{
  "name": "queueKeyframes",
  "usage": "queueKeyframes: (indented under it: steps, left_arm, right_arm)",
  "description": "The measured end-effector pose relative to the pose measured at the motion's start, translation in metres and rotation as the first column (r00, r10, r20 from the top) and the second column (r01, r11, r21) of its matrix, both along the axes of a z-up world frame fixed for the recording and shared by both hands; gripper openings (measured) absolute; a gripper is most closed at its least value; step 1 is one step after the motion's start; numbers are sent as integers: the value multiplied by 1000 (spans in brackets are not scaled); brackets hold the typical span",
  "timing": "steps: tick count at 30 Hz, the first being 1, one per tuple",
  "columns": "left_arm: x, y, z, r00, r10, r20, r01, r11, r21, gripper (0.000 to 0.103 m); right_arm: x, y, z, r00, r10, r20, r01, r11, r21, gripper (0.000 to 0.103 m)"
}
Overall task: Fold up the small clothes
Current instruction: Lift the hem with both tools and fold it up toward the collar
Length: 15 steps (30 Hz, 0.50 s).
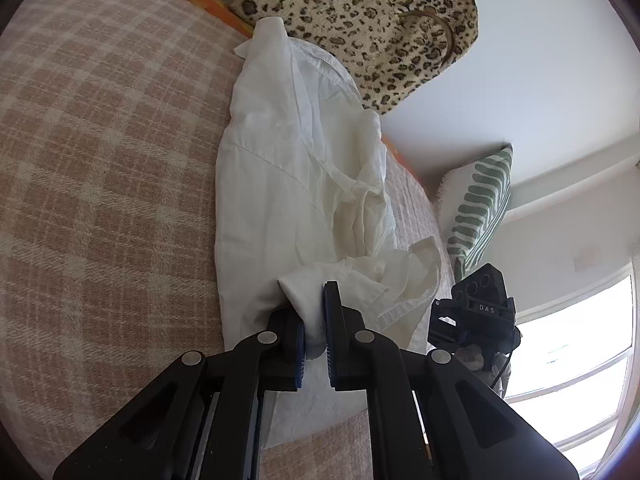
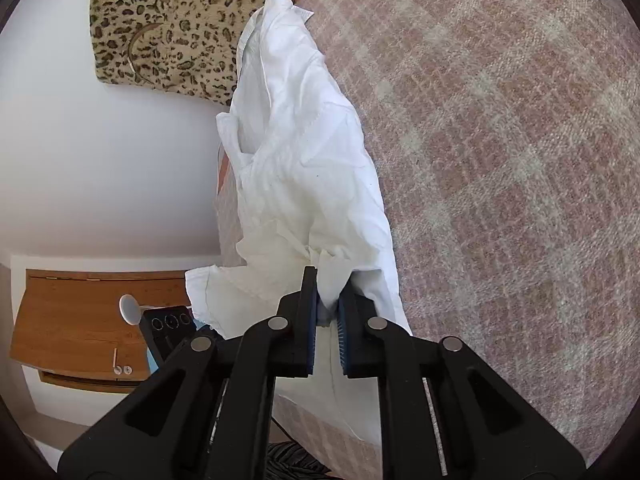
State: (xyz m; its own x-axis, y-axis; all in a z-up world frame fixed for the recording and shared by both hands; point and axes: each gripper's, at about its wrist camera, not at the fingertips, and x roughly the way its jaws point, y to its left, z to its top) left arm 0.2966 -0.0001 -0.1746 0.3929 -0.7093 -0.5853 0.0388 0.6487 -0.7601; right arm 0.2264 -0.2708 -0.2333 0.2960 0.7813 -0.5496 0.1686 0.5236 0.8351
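A small white garment [image 1: 288,168] lies stretched lengthwise over a pink-and-cream checked blanket [image 1: 104,152], rumpled along one side. My left gripper [image 1: 310,304] is shut on a bunched fold at the garment's near end, cloth pinched between its blue pads. The right wrist view shows the same white garment [image 2: 304,160] running away from me on the checked blanket [image 2: 500,160]. My right gripper [image 2: 328,292] is shut on another bunched edge of it. The right gripper [image 1: 476,312] also appears in the left wrist view, low at the right beside the garment.
A leopard-print bag [image 1: 360,16] lies at the garment's far end against a white wall. A green-striped cushion [image 1: 480,208] leans at the bed's edge near a window [image 1: 576,352]. A wooden side table [image 2: 84,320] stands beside the bed.
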Motion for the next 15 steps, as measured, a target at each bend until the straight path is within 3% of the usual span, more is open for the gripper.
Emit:
queueKeyframes:
  steps: [5,8,10,12,13,14,15]
  left_arm:
    - [10,7,-1,998,7,-62,-10,999,-46,12]
    - [12,10,7,999,0,-43,-3,998,-61,14]
    - [10,11,13,1000,-1,-26,0,999,-41,22]
    - [9,10,19,1000,3,-2,-3,1000,-21,31]
    - [10,10,21,1000,8,9,-8,1000,-4,35]
    - [10,10,22,1000,13,13,-13,1000,5,38]
    - [12,10,22,1000,13,13,-13,1000,3,38]
  right_arm:
    - [0,-8,-3,999,-24,-36,25,999,40,10]
    - [1,-8,3,1000,-10,-21,11,1000,26,12]
    - [0,-7,11,1000,7,6,-7,1000,5,16]
    - [1,-6,21,999,17,46,-16,1000,-18,34]
    - [0,-9,27,997,5,72,-3,999,-33,57]
    - [-2,-13,33,995,-17,95,21,999,-39,74]
    - [-4,-19,38,992,-40,120,44,999,-28,75]
